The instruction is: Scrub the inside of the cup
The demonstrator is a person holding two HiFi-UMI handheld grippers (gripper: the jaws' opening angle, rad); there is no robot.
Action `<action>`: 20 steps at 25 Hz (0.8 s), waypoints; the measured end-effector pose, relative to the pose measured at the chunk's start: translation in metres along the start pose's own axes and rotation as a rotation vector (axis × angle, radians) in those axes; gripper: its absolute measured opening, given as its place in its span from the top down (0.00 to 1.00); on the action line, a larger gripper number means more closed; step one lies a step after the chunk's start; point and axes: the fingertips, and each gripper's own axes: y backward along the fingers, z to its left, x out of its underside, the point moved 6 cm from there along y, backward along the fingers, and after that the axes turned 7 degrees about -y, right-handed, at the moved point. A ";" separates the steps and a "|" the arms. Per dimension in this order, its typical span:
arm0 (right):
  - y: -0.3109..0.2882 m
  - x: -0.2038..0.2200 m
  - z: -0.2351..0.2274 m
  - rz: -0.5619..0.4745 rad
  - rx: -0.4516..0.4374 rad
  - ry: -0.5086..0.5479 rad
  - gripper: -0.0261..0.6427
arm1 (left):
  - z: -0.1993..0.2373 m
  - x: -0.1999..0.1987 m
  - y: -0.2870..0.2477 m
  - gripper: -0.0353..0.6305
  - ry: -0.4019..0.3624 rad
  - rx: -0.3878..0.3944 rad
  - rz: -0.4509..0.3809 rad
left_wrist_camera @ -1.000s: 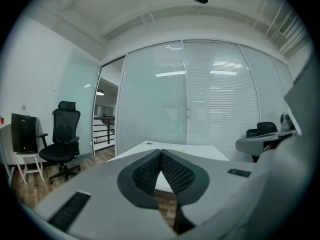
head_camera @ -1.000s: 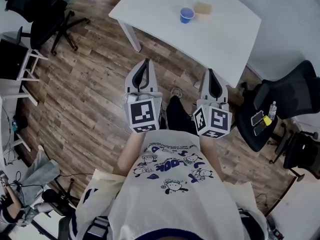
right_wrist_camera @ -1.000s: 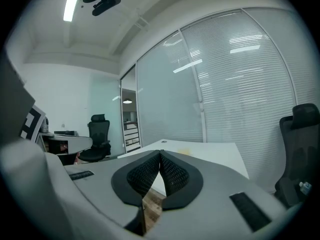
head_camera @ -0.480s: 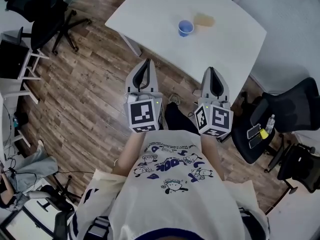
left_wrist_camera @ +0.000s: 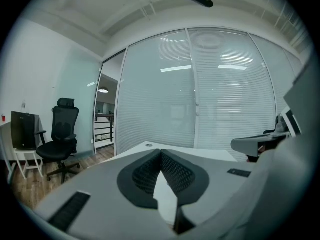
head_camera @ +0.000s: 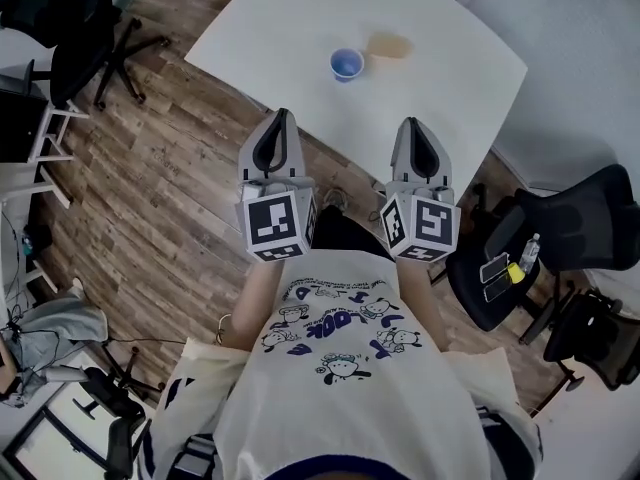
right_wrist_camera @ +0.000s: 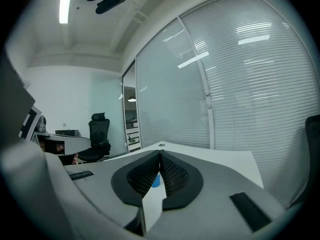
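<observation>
Both grippers are up in front of you, side by side, close to the near edge of the white round-cornered table (head_camera: pixel 450 88). Your left gripper (head_camera: pixel 280 116) has its jaws pressed together with nothing between them. In the left gripper view the ribbed black pads (left_wrist_camera: pixel 172 171) meet at the tip, and only bare tabletop shows past them. Your right gripper (head_camera: pixel 411 124) is the same, with its jaws closed and empty.

The small blue plastic cup (head_camera: pixel 346 64) stands upright on the table, ahead of both sets of jaws and well apart from them, on a line roughly between the two tips. In the right gripper view a sliver of its blue shows just below where the pads meet, so it sits almost dead ahead of your right jaws. The inside looks pale blue from above; I can't tell whether anything is in it.

A flat tan sponge block (head_camera: pixel 388 45) lies just beside the cup, further out from your right jaws. It isn't touching the cup.

Off to the right of your right jaws, a black office chair (head_camera: pixel 570 218) has a clear bottle (head_camera: pixel 529 251) on its seat.
</observation>
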 end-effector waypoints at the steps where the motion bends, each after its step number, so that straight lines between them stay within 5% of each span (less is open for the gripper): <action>1: -0.003 0.001 -0.004 0.005 0.000 -0.004 0.92 | -0.003 0.001 -0.004 0.91 0.012 0.001 0.006; 20: -0.039 0.011 -0.025 0.061 0.052 -0.021 0.92 | -0.005 0.013 -0.056 0.88 0.022 0.067 0.070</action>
